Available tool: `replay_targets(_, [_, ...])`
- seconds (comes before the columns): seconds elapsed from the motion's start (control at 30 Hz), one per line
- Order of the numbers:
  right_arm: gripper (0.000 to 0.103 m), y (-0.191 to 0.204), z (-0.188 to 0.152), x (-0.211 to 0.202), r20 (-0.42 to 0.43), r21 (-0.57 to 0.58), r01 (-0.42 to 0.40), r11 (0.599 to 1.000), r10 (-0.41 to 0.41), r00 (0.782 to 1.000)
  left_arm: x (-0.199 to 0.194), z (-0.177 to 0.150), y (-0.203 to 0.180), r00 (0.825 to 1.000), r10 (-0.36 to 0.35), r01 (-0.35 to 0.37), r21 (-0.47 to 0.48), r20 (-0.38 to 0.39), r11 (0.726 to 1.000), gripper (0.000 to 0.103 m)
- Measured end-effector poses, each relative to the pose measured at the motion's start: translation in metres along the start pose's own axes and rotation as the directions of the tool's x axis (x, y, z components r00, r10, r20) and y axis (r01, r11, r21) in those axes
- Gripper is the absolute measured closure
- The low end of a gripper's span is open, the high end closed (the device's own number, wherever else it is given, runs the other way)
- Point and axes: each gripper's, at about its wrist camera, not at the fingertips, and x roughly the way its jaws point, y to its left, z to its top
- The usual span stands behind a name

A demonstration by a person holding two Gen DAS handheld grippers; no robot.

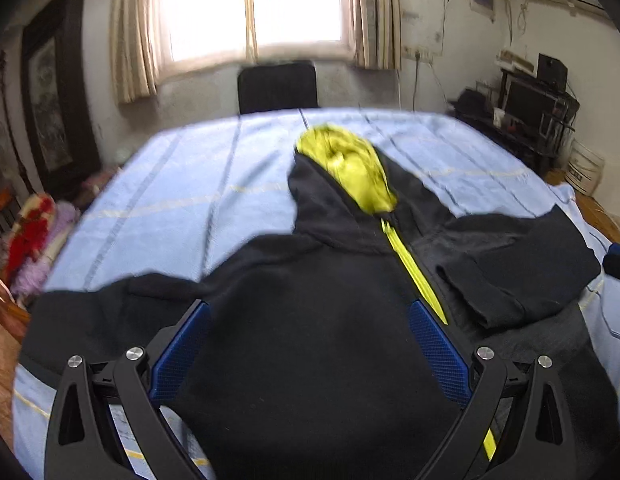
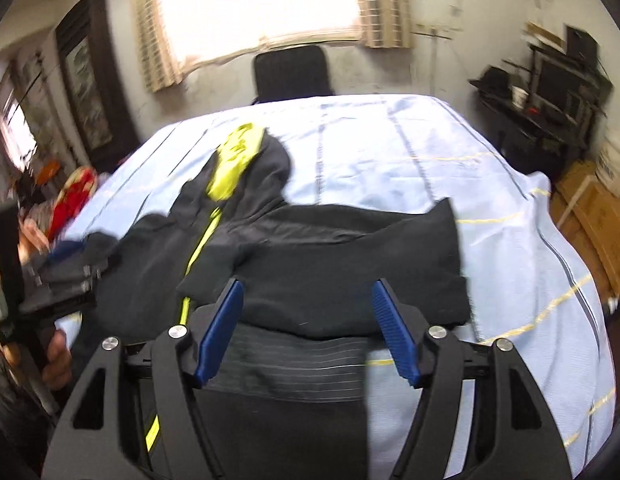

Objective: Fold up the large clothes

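Note:
A black hooded jacket (image 1: pixel 310 280) lies face up on a table covered with a light blue sheet (image 1: pixel 169 184). Its hood (image 1: pixel 350 168) shows yellow-green lining and points to the far side, and a yellow-green zip (image 1: pixel 414 272) runs down the front. My left gripper (image 1: pixel 310 306) hangs open over the jacket's body with nothing pinched. In the right wrist view one sleeve (image 2: pixel 350 264) lies folded across the jacket (image 2: pixel 149 264). My right gripper (image 2: pixel 307 286) stands open just above that sleeve and the ribbed hem (image 2: pixel 285 364), pads clear of the cloth.
A black chair (image 1: pixel 275 86) stands at the table's far side under a bright window. Dark shelving with a monitor (image 1: pixel 526 108) fills the right wall, with cardboard boxes (image 2: pixel 590 208) below. Red and purple blankets (image 1: pixel 33 236) are piled at the left. A hand (image 2: pixel 57 356) holds the left gripper's handle.

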Motion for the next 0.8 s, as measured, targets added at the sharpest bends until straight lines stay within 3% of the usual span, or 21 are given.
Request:
replay_targets(0.07, [0.038,-0.012,0.006,-0.002,0.012,0.029,0.016,0.999,-0.017,1.0,0.01,0.003,-0.002,0.992,-0.096,0.094,-0.027,-0.085,0.995,0.003])
replay_targets(0.13, [0.038,-0.025,0.013,-0.004,0.044,0.052,0.044,0.998,-0.047,0.998,0.017,0.007,-0.01,0.98,-0.146,0.143,-0.033,-0.134,0.989,0.003])
replay_targets(0.17, [0.031,-0.03,0.017,-0.003,0.051,0.06,0.055,0.997,-0.058,0.997,0.021,0.008,-0.016,0.975,-0.159,0.157,-0.027,-0.157,0.987,0.003])
replay_targets(0.23, [0.009,-0.037,0.021,-0.001,0.063,0.075,0.062,0.995,-0.067,0.996,0.031,0.013,-0.029,0.961,-0.187,0.185,-0.028,-0.202,0.982,0.003])
replay_targets(0.3, [0.006,-0.046,0.025,0.0,0.096,0.094,0.071,0.993,-0.08,0.992,0.041,0.017,-0.04,0.945,-0.22,0.215,-0.047,-0.243,0.975,0.003])
replay_targets(0.4, [0.006,-0.057,0.027,0.005,0.112,0.108,0.085,0.991,-0.097,0.989,0.059,0.022,-0.06,0.895,-0.319,0.302,-0.103,-0.312,0.948,0.003])
replay_targets(0.5, [0.006,-0.072,0.023,0.008,0.131,0.148,0.073,0.986,-0.093,0.987,0.071,0.023,-0.076,0.863,-0.369,0.343,-0.136,-0.346,0.93,0.008])
replay_targets(0.53, [0.006,-0.078,0.022,0.009,0.136,0.163,0.064,0.985,-0.087,0.987,0.073,0.024,-0.081,0.859,-0.374,0.347,-0.139,-0.35,0.928,0.015])
replay_targets(0.6, [0.006,-0.09,0.016,0.011,0.145,0.201,0.041,0.979,-0.071,0.987,0.073,0.026,-0.088,0.881,-0.333,0.316,-0.105,-0.336,0.943,0.026])
replay_targets(0.67, [0.006,-0.102,0.012,0.017,0.135,0.234,0.02,0.972,-0.052,0.99,0.069,0.031,-0.095,0.892,-0.321,0.319,-0.061,-0.319,0.946,0.057])
replay_targets(0.7, [0.006,-0.108,0.011,0.02,0.121,0.252,0.014,0.968,-0.046,0.992,0.068,0.033,-0.097,0.892,-0.323,0.322,-0.055,-0.317,0.945,0.065])
replay_targets(0.73, [0.006,-0.114,0.01,0.022,0.112,0.271,0.011,0.963,-0.043,0.993,0.068,0.035,-0.098,0.893,-0.324,0.324,-0.051,-0.312,0.945,0.087])
replay_targets(0.77, [0.006,-0.118,0.01,0.024,0.106,0.283,0.008,0.959,-0.04,0.994,0.066,0.038,-0.1,0.895,-0.328,0.331,-0.043,-0.303,0.943,0.096])
replay_targets(0.8, [0.006,-0.123,0.01,0.027,0.091,0.3,0.006,0.954,-0.034,0.995,0.064,0.04,-0.1,0.899,-0.332,0.335,-0.041,-0.287,0.941,0.097])
